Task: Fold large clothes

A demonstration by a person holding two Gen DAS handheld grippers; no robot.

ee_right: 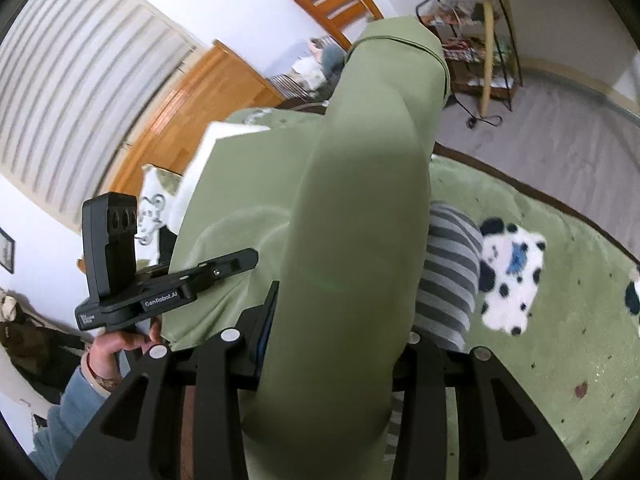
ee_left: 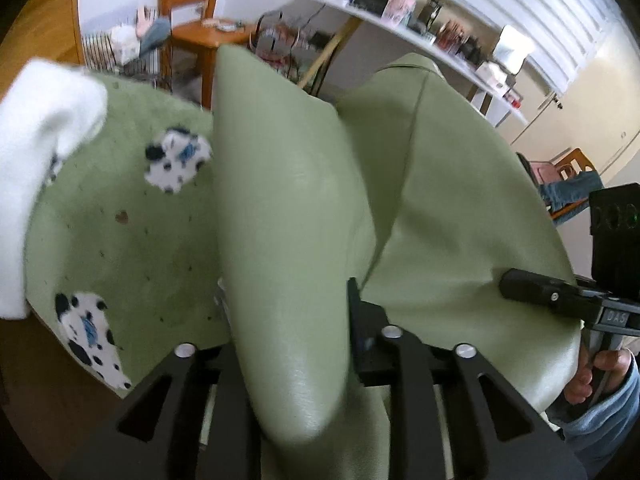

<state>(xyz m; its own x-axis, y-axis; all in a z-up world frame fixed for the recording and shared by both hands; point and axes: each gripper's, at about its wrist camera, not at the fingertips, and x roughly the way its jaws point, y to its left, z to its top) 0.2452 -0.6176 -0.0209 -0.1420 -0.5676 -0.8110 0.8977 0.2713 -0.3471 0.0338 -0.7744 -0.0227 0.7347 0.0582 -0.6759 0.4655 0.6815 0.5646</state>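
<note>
A large pale green garment (ee_left: 288, 208) hangs lifted between both grippers, above a green fleece blanket with cow patches (ee_left: 120, 216). My left gripper (ee_left: 286, 312) is shut on a fold of the garment. The right gripper shows at the right edge of the left wrist view (ee_left: 520, 284), gripping the same cloth. In the right wrist view my right gripper (ee_right: 344, 320) is shut on the green garment (ee_right: 360, 208), which hides its fingertips. The left gripper (ee_right: 240, 258) shows at the left, clamped on the cloth.
A grey striped garment (ee_right: 448, 276) lies on the blanket (ee_right: 560, 320) under the held cloth. A white cloth (ee_left: 36, 152) lies at the left. Wooden chairs (ee_left: 192, 20), a wire rack (ee_right: 476, 40) and a white shelf (ee_left: 420, 28) stand beyond on grey floor.
</note>
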